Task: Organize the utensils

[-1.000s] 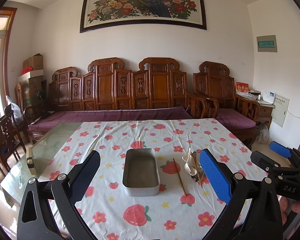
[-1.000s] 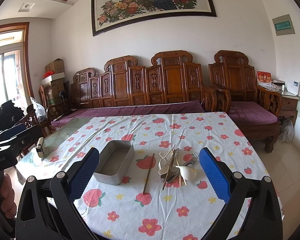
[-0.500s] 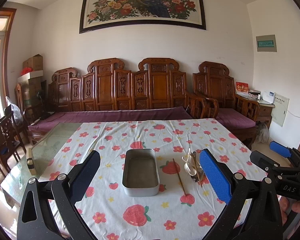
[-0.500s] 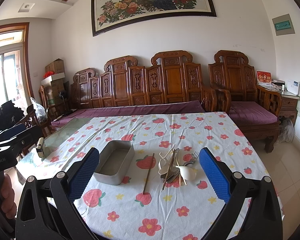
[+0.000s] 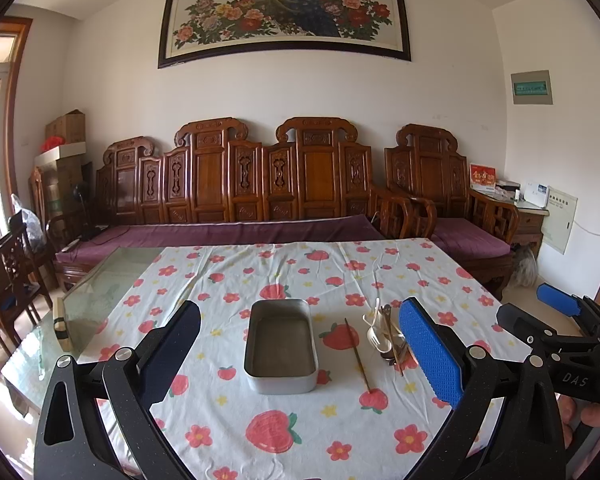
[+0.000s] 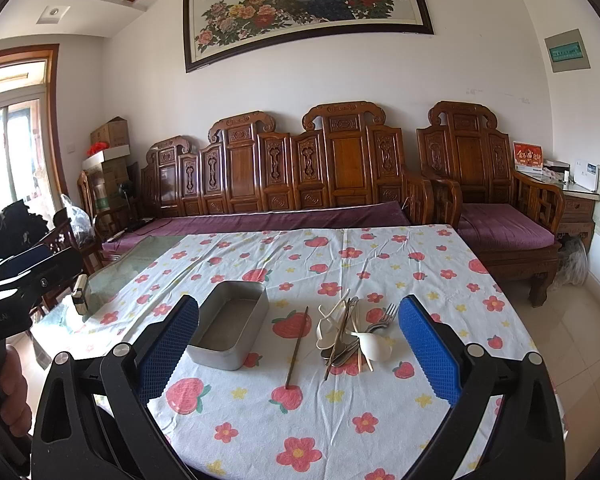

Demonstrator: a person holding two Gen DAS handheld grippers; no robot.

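An empty grey metal tray [image 5: 280, 346] [image 6: 230, 326] sits mid-table on the strawberry-print cloth. To its right lies a single brown chopstick [image 5: 357, 355] [image 6: 297, 347]. Further right is a heap of utensils [image 5: 386, 334] [image 6: 350, 334]: white spoons, a fork, metal spoons and more chopsticks. My left gripper [image 5: 300, 352] is open above the near table edge, framing the tray, nothing between its blue pads. My right gripper [image 6: 298, 354] is open too, nothing held, with the chopstick and the heap beyond its fingers.
A bare glass tabletop [image 5: 96, 300] shows left of the cloth, with a small block [image 5: 62, 328] on it. A carved wooden sofa [image 5: 260, 184] runs behind the table. Wooden chairs [image 5: 8, 276] stand at the left. A hand [image 6: 12, 392] holds the other gripper's handle.
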